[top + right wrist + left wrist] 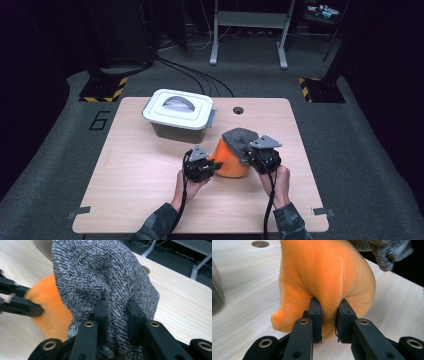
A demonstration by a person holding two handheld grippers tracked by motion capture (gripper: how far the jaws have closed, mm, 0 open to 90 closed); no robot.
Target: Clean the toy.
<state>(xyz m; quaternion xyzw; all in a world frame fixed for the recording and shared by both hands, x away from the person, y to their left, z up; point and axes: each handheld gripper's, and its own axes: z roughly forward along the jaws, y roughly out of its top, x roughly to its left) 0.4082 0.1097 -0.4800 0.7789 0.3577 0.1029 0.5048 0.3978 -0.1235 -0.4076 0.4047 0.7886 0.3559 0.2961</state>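
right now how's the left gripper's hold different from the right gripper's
The left gripper pinches a fold of the smooth orange plush; the right gripper pinches the nubbly grey fabric. In the high view the left grips the toy low at its side, the right higher, at its grey top. Both are shut on soft folds of the same toy, above the table.

Orange plush (324, 277), speckled grey cloth (105, 277)

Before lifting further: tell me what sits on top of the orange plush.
A grey fuzzy piece caps the orange plush, pinched by the right gripper. What lies beneath that piece is covered.
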